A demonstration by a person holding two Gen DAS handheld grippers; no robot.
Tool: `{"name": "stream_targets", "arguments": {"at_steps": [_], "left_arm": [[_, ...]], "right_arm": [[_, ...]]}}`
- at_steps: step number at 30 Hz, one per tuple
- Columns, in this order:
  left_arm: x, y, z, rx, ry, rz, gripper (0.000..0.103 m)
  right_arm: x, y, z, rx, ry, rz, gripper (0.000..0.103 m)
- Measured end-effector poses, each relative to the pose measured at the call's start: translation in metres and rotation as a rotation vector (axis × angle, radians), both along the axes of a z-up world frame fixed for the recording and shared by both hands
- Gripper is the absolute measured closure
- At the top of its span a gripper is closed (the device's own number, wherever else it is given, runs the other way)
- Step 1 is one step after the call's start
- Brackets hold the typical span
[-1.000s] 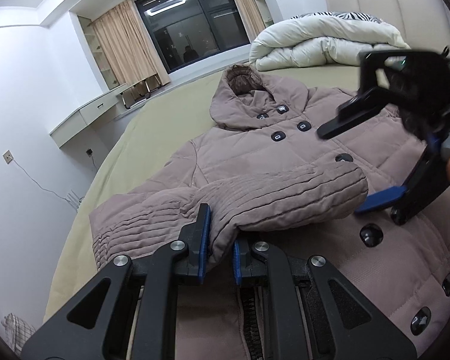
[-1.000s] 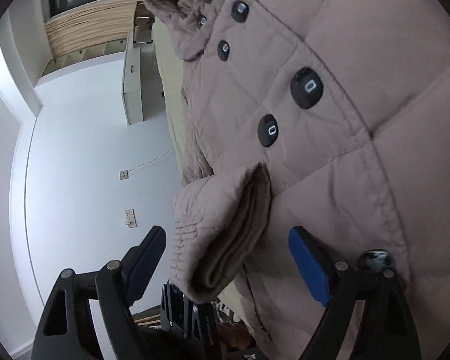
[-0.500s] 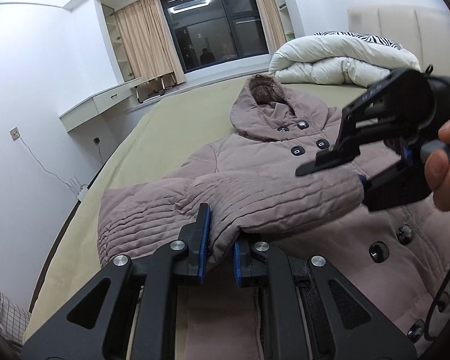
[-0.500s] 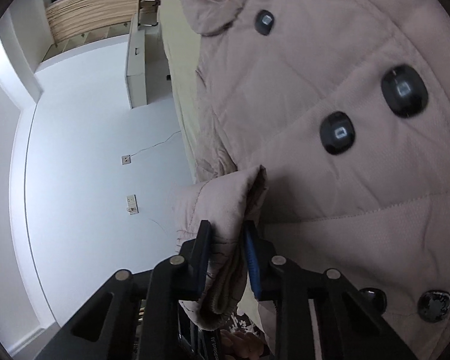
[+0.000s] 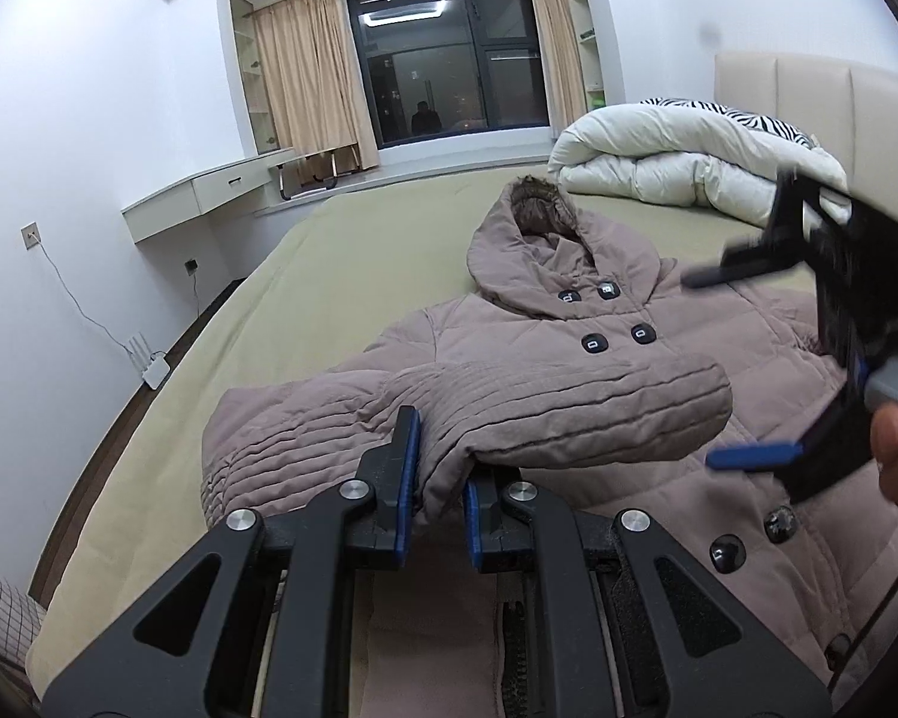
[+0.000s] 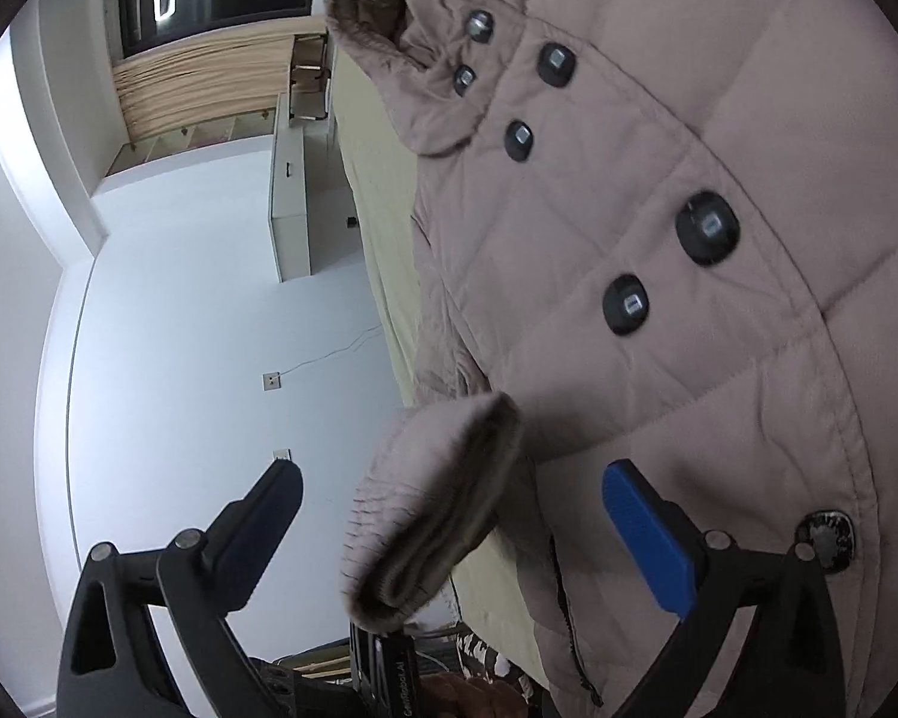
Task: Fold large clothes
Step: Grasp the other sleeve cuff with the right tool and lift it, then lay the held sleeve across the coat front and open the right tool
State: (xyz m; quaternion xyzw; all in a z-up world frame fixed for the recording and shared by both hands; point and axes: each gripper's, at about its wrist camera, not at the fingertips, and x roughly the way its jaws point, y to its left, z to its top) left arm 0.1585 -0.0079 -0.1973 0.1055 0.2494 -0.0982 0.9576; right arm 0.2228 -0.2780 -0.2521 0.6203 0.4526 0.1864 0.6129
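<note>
A mauve hooded puffer coat (image 5: 575,311) with dark buttons lies face up on the bed. Its quilted sleeve (image 5: 545,401) is folded across the chest. My left gripper (image 5: 440,478) is shut on the sleeve's lower edge. My right gripper (image 6: 449,496) is open, its fingers standing either side of the sleeve cuff (image 6: 443,514) without touching it. In the left wrist view the right gripper (image 5: 766,359) hovers over the coat's right side, just beyond the cuff.
The coat lies on an olive-green bed (image 5: 353,263). A rolled white duvet (image 5: 682,167) sits at the headboard. A white wall, desk (image 5: 209,197) and window are to the left; a router (image 5: 152,368) is on the floor.
My right gripper was open around the cuff, shut on it half a second ago, and has now opened and drawn back. My left gripper stays shut on the sleeve.
</note>
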Motion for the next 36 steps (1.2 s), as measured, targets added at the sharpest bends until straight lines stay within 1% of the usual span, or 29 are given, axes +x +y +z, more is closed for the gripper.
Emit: {"name": "stream_targets", "arguments": {"at_steps": [1,2,3,4,5,7,9,12,15,17,19,22,24,26,28,30,32,34,36], "left_arm": [[-0.001,0.0,0.002,-0.008,-0.002,0.001,0.091],[-0.001,0.0,0.003,-0.013,-0.002,-0.002,0.091],[-0.003,-0.001,0.004,-0.013,-0.004,-0.009,0.091],[-0.004,-0.002,0.004,-0.007,-0.008,-0.018,0.091],[-0.006,-0.004,0.003,0.002,-0.011,-0.027,0.091],[-0.009,-0.005,0.002,0.011,-0.012,-0.041,0.091],[-0.01,-0.005,0.001,0.009,-0.006,-0.042,0.091],[-0.009,0.001,0.0,-0.006,0.002,-0.018,0.091],[-0.009,-0.001,-0.002,-0.003,0.012,-0.028,0.088],[-0.015,-0.002,-0.002,-0.008,0.004,-0.033,0.083],[-0.022,-0.001,0.001,-0.033,-0.011,-0.01,0.076],[-0.026,0.006,0.0,-0.082,0.0,0.031,0.072],[-0.018,0.005,-0.007,-0.109,0.067,0.016,0.072],[-0.011,0.003,-0.012,-0.114,0.11,0.0,0.072],[-0.001,-0.003,-0.014,-0.096,0.121,0.006,0.072],[0.015,-0.009,-0.015,-0.065,0.118,0.023,0.072],[0.034,-0.011,-0.016,-0.061,0.125,0.043,0.072],[0.057,-0.016,-0.021,-0.031,0.146,0.065,0.072],[0.077,-0.019,-0.028,0.022,0.152,0.097,0.072]], "right_arm": [[0.0,0.003,-0.01,0.049,0.018,0.02,0.004],[0.001,0.008,-0.018,0.098,0.033,0.04,0.01],[0.002,0.015,-0.025,0.132,0.044,0.059,0.012],[0.0,0.02,-0.028,0.159,0.045,0.074,0.013],[-0.001,0.023,-0.029,0.176,0.041,0.085,0.017],[0.008,0.031,-0.028,0.192,0.017,0.116,0.029],[0.018,0.034,-0.023,0.174,-0.006,0.141,0.058],[0.029,0.031,-0.004,0.092,-0.051,0.165,0.077],[0.042,0.024,0.031,-0.01,-0.128,0.187,0.082],[0.05,0.021,0.066,-0.11,-0.187,0.203,0.082],[0.057,0.023,0.106,-0.198,-0.265,0.221,0.082],[0.063,0.026,0.168,-0.255,-0.384,0.227,0.083],[0.066,0.031,0.207,-0.266,-0.46,0.231,0.083],[0.062,0.034,0.248,-0.288,-0.549,0.23,0.083],[0.054,0.03,0.281,-0.311,-0.626,0.213,0.083],[0.047,0.02,0.3,-0.326,-0.676,0.188,0.083],[0.043,0.003,0.307,-0.328,-0.693,0.153,0.083],[0.046,-0.013,0.303,-0.314,-0.682,0.108,0.083],[0.046,-0.037,0.286,-0.288,-0.653,0.057,0.083]]}}
